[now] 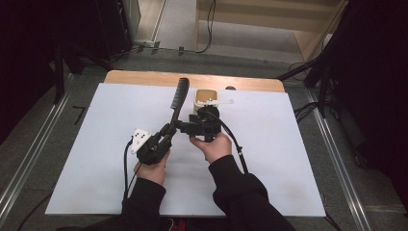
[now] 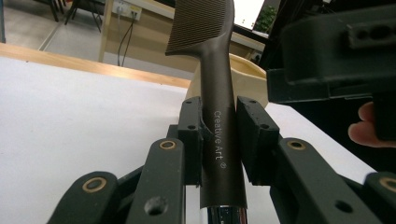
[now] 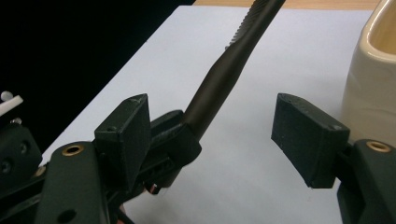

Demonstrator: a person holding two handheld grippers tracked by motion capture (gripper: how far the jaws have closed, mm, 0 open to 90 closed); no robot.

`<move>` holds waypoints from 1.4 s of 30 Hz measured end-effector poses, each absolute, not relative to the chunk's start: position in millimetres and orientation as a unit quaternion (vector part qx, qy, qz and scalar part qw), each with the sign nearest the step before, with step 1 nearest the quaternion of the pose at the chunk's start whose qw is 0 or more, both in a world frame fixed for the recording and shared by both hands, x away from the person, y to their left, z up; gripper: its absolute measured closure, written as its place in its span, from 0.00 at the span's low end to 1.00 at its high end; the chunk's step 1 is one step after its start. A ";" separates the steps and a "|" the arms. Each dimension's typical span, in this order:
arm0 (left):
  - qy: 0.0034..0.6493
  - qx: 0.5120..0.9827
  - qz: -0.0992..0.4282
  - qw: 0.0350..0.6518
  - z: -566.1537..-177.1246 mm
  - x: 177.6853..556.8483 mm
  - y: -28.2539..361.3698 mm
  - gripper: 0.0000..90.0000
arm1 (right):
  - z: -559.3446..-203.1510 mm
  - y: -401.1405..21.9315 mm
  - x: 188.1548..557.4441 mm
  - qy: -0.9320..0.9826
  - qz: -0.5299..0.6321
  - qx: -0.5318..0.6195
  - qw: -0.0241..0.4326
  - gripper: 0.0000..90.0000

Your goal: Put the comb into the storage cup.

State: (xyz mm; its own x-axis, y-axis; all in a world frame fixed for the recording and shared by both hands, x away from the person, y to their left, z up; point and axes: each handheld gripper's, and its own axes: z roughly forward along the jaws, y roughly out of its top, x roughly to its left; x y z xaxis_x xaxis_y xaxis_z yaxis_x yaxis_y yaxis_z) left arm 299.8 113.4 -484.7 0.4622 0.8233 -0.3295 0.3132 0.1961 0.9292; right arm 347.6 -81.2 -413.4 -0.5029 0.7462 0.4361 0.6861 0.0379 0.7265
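A black comb (image 1: 179, 96) with a long handle points toward the far edge of the table. My left gripper (image 1: 166, 134) is shut on its handle (image 2: 219, 140), which reads "Creative Art", and the teeth (image 2: 201, 23) rise beyond the pads. My right gripper (image 1: 185, 126) comes in from the right, beside the left one. It is open, and its two pads (image 3: 126, 130) stand wide apart on either side of the handle (image 3: 219, 79) without touching it. A cream cup (image 1: 204, 96) stands just behind the right gripper.
A white sheet (image 1: 96, 144) covers the table, with a wooden strip (image 1: 144, 77) bare at the far edge. A thin white stick (image 1: 219, 102) lies across the cup's rim. The cup's wall (image 3: 373, 70) is close to my right gripper's right pad. Dark stands and cables flank the table.
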 end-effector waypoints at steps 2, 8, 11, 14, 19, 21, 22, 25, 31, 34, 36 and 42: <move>0.474 0.599 0.210 0.610 -484.7 299.4 112.7 0.81 | -413.2 -80.0 349.7 0.717 0.483 0.502 0.028 0.30; 0.471 0.601 0.213 0.610 -484.7 298.5 111.1 0.81 | -412.2 -74.2 355.4 0.709 0.483 0.513 0.026 0.31; 0.471 0.599 0.214 0.611 -484.6 298.2 110.4 0.81 | -411.5 -70.7 357.3 0.705 0.485 0.517 0.027 0.32; 0.468 0.600 0.215 0.612 -484.0 297.4 110.2 0.81 | -411.8 -67.5 359.2 0.704 0.483 0.520 0.025 0.34; 0.469 0.598 0.214 0.614 -484.4 297.3 109.1 0.81 | -412.5 -62.3 361.8 0.704 0.478 0.525 0.026 0.36; 0.470 0.597 0.214 0.614 -484.7 297.2 109.1 0.81 | -412.6 -59.4 363.1 0.703 0.476 0.528 0.025 0.37; 0.470 0.597 0.214 0.614 -484.6 297.0 109.3 0.81 | -412.6 -57.7 364.0 0.702 0.475 0.531 0.024 0.38; 0.472 0.593 0.214 0.616 -484.1 297.0 110.6 0.81 | -412.6 -53.4 366.5 0.699 0.470 0.539 0.021 0.41; 0.473 0.589 0.215 0.619 -483.7 296.5 111.0 0.81 | -414.6 -47.5 370.2 0.690 0.458 0.560 0.016 0.53; 0.472 0.589 0.216 0.619 -483.4 295.6 110.5 0.81 | -415.9 -45.6 372.9 0.686 0.450 0.571 0.011 0.60; 0.473 0.587 0.218 0.620 -483.8 295.7 111.8 0.81 | -415.8 -46.1 374.0 0.682 0.449 0.578 0.006 0.66; 0.473 0.588 0.217 0.620 -486.0 295.7 112.1 0.81 | -416.4 -47.2 376.2 0.675 0.444 0.589 -0.010 0.72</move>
State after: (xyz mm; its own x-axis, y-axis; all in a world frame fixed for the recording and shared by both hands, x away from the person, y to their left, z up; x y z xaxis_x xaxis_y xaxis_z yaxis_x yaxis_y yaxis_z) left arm 295.7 112.1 -486.0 0.4585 0.8249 -0.3307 0.2865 0.2150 0.9336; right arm 376.2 -47.2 -416.4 -0.3065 0.7861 0.5368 0.8046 -0.0873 0.5874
